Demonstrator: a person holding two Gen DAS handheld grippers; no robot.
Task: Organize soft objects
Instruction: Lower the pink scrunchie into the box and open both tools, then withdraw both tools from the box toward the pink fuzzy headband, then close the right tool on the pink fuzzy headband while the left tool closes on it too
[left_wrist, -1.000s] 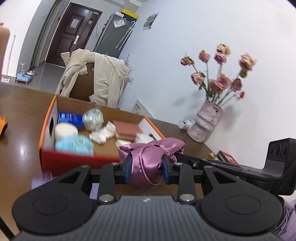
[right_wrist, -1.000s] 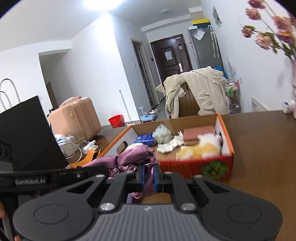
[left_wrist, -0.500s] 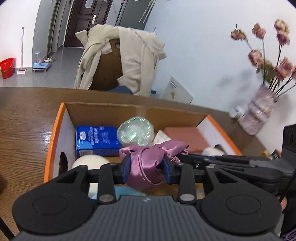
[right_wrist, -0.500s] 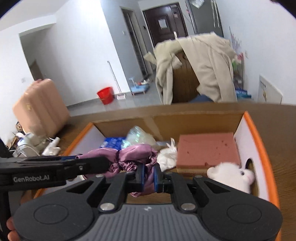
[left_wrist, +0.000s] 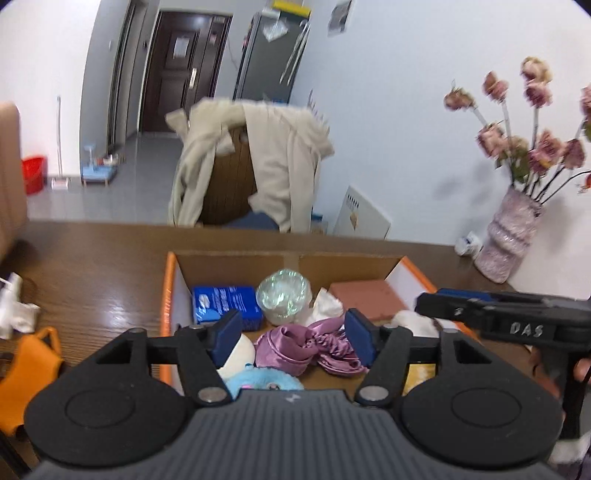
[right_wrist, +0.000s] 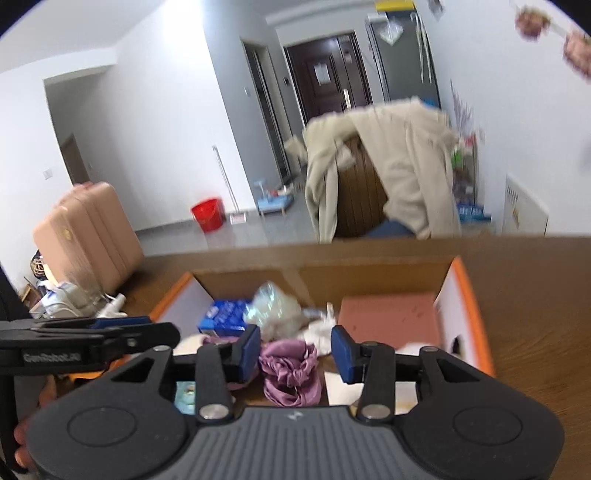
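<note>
A purple satin cloth (left_wrist: 306, 347) lies crumpled inside the orange-rimmed cardboard box (left_wrist: 168, 295), among a blue tissue pack (left_wrist: 225, 304), a shiny clear ball (left_wrist: 282, 295), a pink sponge block (left_wrist: 365, 299) and a blue plush (left_wrist: 258, 382). My left gripper (left_wrist: 294, 338) hovers over the box with its jaws opening; the cloth sits below and between the pads, touching neither. My right gripper (right_wrist: 295, 352) is also opening above the same cloth (right_wrist: 291, 369), which is free of its pads. Each gripper shows at the edge of the other's view.
The box (right_wrist: 476, 314) stands on a brown wooden table. A vase of dried roses (left_wrist: 513, 236) is at the table's far right. An orange item (left_wrist: 26, 369) and a white cloth (left_wrist: 14, 306) lie left of the box. Behind the table is a chair with a beige coat (left_wrist: 255, 166).
Both grippers carried the purple cloth from in front of the box to above its inside, then opened. The cloth dropped out of both grips into the box.
</note>
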